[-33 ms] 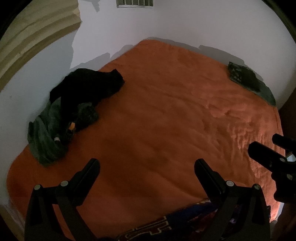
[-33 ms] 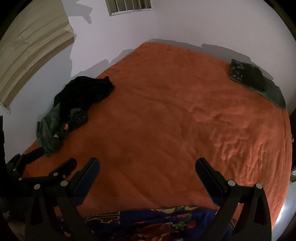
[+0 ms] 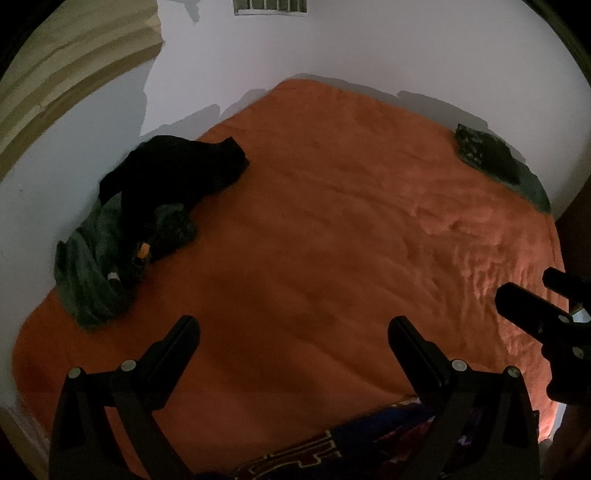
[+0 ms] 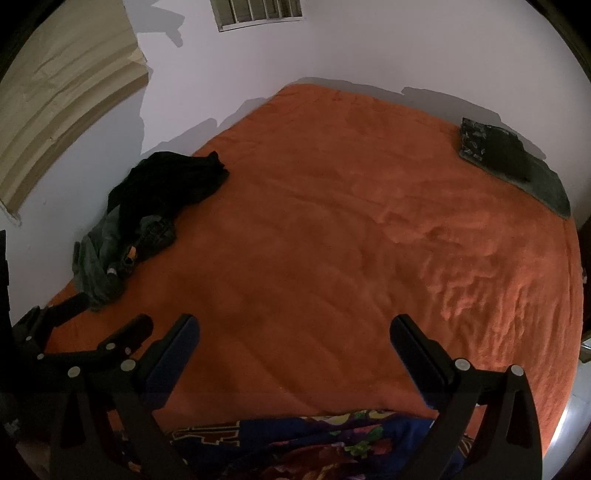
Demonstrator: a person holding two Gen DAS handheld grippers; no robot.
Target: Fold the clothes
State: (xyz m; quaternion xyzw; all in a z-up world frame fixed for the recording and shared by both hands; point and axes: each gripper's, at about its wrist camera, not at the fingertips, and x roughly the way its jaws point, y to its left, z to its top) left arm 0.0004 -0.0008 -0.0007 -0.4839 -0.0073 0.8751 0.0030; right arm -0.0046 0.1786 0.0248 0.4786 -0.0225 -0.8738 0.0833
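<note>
From the left wrist camera, the left gripper [image 3: 293,347] hangs over an orange bedspread [image 3: 332,258], its two black fingers [image 3: 173,354] spread wide apart with nothing between them. At the bottom edge, just under the gripper, lies a dark blue printed garment [image 3: 369,443] with red and cream lettering, on the near edge of the bed. A heap of unfolded clothes [image 3: 147,221], black on top and grey-green below, sits at the left side of the bed against the white wall [image 3: 369,48]. A folded dark patterned cloth [image 3: 491,158] lies flat at the far right corner. The right gripper [image 3: 535,299] shows at the right edge, its fingers apart.

From the right wrist camera, the right gripper [image 4: 295,347] also stands open and empty above the bedspread [image 4: 332,240]. The blue printed garment [image 4: 314,439], with bright multicoloured figures, lies crumpled directly below it at the near edge. The heap of clothes [image 4: 147,210] is far left, the folded cloth [image 4: 509,166] far right, well apart. The left gripper [image 4: 103,317] appears low at the left, fingers parted. A vent grille [image 4: 258,11] sits high on the wall, a beige curtain [image 4: 62,92] at upper left.
</note>
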